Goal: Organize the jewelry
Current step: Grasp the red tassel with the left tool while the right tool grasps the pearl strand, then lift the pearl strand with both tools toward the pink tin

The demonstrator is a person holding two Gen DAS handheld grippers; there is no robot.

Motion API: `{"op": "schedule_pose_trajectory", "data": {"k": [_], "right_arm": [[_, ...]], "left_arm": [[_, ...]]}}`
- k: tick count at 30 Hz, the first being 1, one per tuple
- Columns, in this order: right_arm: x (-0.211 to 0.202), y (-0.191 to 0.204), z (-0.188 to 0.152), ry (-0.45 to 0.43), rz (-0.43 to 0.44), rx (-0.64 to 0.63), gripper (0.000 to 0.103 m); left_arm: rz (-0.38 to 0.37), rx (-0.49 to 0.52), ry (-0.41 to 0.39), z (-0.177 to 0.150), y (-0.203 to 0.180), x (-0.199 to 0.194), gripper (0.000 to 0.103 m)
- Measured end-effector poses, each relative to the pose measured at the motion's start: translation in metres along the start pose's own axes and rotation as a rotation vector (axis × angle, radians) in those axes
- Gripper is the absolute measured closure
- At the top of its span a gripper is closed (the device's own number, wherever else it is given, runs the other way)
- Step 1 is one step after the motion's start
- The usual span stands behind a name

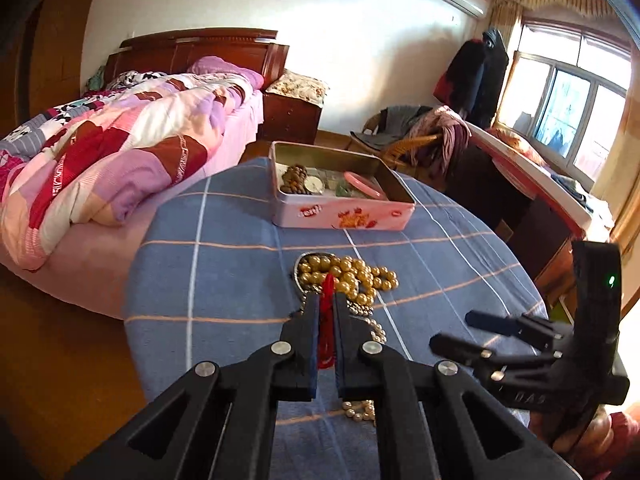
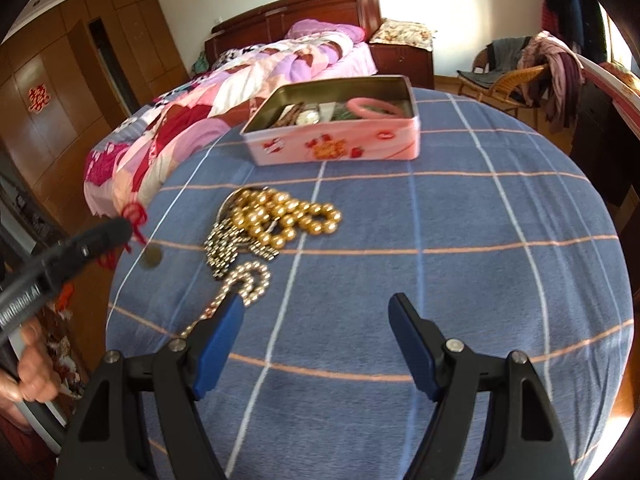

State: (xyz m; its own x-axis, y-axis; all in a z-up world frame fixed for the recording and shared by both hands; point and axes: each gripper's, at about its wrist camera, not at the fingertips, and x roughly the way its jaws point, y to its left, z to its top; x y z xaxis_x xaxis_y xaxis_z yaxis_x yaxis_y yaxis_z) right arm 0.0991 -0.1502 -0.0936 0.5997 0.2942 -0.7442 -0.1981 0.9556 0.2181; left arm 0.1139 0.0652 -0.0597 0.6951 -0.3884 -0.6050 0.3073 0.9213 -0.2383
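Left gripper (image 1: pixel 328 312) is clamped on a red cord necklace (image 1: pixel 327 336); right gripper (image 2: pixel 316 320) stands apart, gold bead strand (image 2: pixel 280 216) ahead.

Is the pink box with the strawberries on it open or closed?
Open. The pink tin has no lid on, and a pink bangle and a watch show inside.

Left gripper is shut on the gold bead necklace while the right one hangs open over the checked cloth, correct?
Not quite: the left gripper is shut on a red cord, not the gold bead necklace, as the left wrist view shows. The right gripper is open.
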Motion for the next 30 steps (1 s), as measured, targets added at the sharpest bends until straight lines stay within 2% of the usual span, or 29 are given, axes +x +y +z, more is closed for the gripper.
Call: {"op": "schedule_pose_trajectory", "data": {"k": [8, 12, 14, 15, 17, 19, 25, 29, 30], "right_arm": [[0.039, 0.045, 0.002, 0.093, 0.061, -0.084, 0.029], [0.052, 0.065, 0.002, 0.106, 0.006, -0.157, 0.028], [0.053, 0.071, 0.0, 0.1, -0.024, -0.198, 0.03], [0.053, 0.072, -0.001, 0.097, -0.039, -0.213, 0.037], [0.052, 0.069, -0.001, 0.092, -0.081, -0.246, 0.065], [0.05, 0.058, 0.002, 0.102, -0.068, -0.232, 0.084], [0.037, 0.02, 0.006, 0.099, -0.029, -0.117, 0.087], [0.013, -0.008, 0.017, 0.048, 0.005, -0.019, 0.088], [0.007, -0.011, 0.02, 0.034, 0.008, -0.006, 0.092]], "left_arm": [[-0.001, -0.02, -0.044, 0.007, 0.005, -0.01, 0.098], [0.018, -0.021, -0.052, 0.009, 0.009, -0.014, 0.098], [0.026, -0.026, -0.052, 0.009, 0.011, -0.014, 0.098], [0.028, -0.03, -0.05, 0.009, 0.013, -0.013, 0.098], [0.034, -0.036, -0.046, 0.009, 0.015, -0.01, 0.098], [0.034, -0.039, -0.041, 0.009, 0.016, -0.007, 0.098], [0.027, -0.039, -0.035, 0.009, 0.013, -0.004, 0.098], [0.022, -0.043, -0.04, 0.012, 0.01, -0.002, 0.098], [0.023, -0.041, -0.042, 0.013, 0.009, -0.002, 0.098]]}}
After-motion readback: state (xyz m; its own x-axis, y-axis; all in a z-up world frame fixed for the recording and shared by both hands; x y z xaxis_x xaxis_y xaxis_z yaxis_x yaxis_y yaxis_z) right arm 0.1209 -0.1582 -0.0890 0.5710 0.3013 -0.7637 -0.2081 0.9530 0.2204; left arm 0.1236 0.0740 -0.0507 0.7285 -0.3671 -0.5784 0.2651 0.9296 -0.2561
